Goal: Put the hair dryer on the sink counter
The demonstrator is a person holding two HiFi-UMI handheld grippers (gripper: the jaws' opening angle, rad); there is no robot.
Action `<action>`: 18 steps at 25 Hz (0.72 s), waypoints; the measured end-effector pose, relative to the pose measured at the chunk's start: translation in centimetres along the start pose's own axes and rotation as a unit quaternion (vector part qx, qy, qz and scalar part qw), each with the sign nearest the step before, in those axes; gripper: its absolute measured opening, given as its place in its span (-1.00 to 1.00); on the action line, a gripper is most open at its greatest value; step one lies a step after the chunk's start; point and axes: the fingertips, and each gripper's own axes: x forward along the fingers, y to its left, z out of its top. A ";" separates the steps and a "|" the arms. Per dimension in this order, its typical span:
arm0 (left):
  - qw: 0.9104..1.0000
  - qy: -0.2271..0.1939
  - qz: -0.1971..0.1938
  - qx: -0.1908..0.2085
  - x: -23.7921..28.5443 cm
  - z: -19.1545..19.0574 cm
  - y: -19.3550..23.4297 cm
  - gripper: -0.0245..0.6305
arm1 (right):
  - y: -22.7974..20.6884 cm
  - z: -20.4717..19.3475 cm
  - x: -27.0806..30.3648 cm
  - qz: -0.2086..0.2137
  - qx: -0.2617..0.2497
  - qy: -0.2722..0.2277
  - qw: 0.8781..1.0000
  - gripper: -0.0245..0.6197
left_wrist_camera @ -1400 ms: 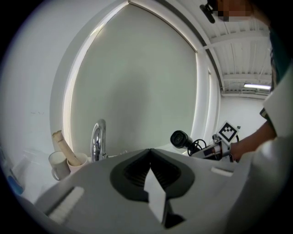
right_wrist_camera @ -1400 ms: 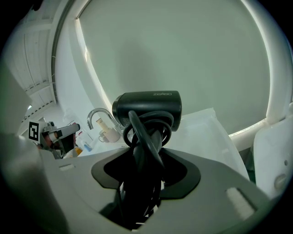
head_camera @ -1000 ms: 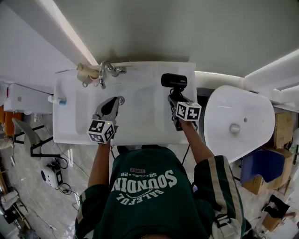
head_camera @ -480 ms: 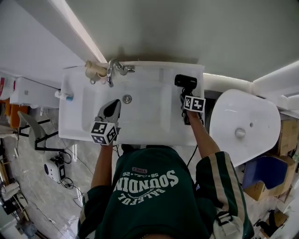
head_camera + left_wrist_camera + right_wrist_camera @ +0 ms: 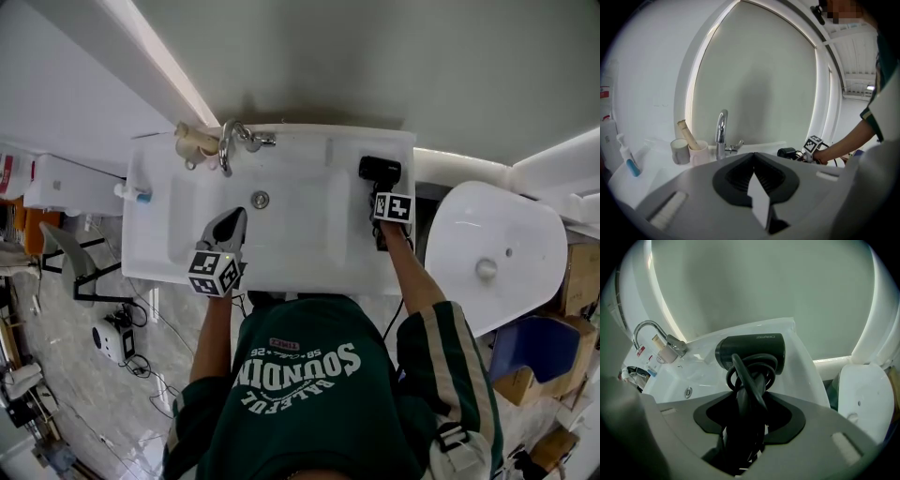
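My right claw [image 5: 743, 434] is clamped on the handle of the hair dryer [image 5: 750, 350], at the far right of the sink desk [image 5: 349, 148]. My left claw [image 5: 236, 217] is closed and empty, over the basin [image 5: 300, 220].

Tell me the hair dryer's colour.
The hair dryer is black; clearest in the right gripper view.

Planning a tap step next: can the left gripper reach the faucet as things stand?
Probably yes: the left gripper, jaws shut, hangs over the basin, faucet straight ahead, nothing between.
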 end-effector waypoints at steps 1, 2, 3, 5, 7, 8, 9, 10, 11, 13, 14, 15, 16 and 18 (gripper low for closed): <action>1.000 0.000 0.001 -0.001 0.0 -0.1 0.0 -0.77 | -0.1 -0.1 0.2 -0.003 -0.002 0.003 1.000 -0.35; 1.000 0.000 0.002 -0.003 0.0 -0.2 0.0 -0.77 | -0.2 -0.2 0.3 -0.005 -0.005 0.006 1.000 -0.35; 1.000 0.000 0.003 -0.004 -0.1 -0.2 0.1 -0.77 | -0.2 -0.2 0.4 -0.007 -0.008 0.007 1.000 -0.35; 1.000 -0.003 0.007 -0.007 -0.3 -0.1 0.3 -0.77 | -0.2 -0.2 0.5 -0.008 -0.014 0.008 1.000 -0.35; 1.000 -0.004 0.010 -0.009 -0.5 -0.1 0.5 -0.77 | -0.1 -0.4 0.6 -0.009 -0.018 0.009 1.000 -0.35; 1.000 -0.004 0.011 -0.009 -0.6 -0.2 0.6 -0.77 | -0.2 -0.5 0.7 -0.009 -0.021 0.012 1.000 -0.35; 1.000 -0.004 0.012 -0.010 -0.7 -0.2 0.7 -0.77 | -0.2 -0.7 0.8 -0.009 -0.025 0.016 1.000 -0.34; 1.000 -0.004 0.012 -0.011 -0.8 -0.3 0.8 -0.77 | -0.2 -0.8 0.9 -0.009 -0.029 0.019 0.999 -0.34; 1.000 -0.004 0.011 -0.013 -0.9 -0.4 0.9 -0.77 | -0.2 -0.9 0.9 -0.009 -0.032 0.021 0.999 -0.34; 1.000 -0.005 0.008 -0.015 -1.1 -0.5 1.2 -0.77 | -0.2 -0.9 0.7 -0.012 -0.038 0.018 0.999 -0.34; 1.000 -0.005 0.005 -0.016 -1.2 -0.6 1.2 -0.77 | -0.3 -0.9 0.6 -0.016 -0.043 0.016 0.999 -0.34; 1.000 -0.004 0.002 -0.016 -1.2 -0.7 1.3 -0.77 | -0.3 -0.9 0.4 -0.021 -0.047 0.013 0.999 -0.34; 1.000 -0.003 -0.001 -0.017 -1.2 -0.9 1.5 -0.77 | -0.2 -0.9 0.1 -0.025 -0.048 0.010 0.998 -0.34; 1.000 -0.002 -0.009 -0.017 -1.3 -0.9 1.9 -0.77 | -0.1 -0.9 -0.5 -0.031 -0.044 0.005 0.999 -0.34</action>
